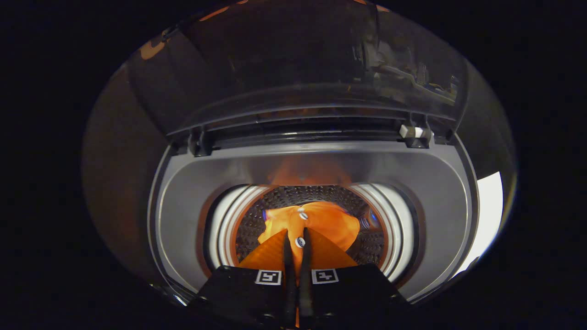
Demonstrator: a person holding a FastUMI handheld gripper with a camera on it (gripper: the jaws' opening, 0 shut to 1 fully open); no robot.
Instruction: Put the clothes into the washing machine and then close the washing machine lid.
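Garment (pixel 321 224) orange, buttoned; hand-held gripper (pixel 296 238) pinching it.

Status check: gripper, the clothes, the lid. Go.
Gripper shut on orange garment, holding it over the open drum. Garment hangs into the drum, not released. Lid upright behind the opening, nothing blocking.

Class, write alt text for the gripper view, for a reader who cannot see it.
The gripper, fingers nearly together, pinches an orange garment hanging into the drum of a top-loading washing machine. The machine's lid stands open beyond.
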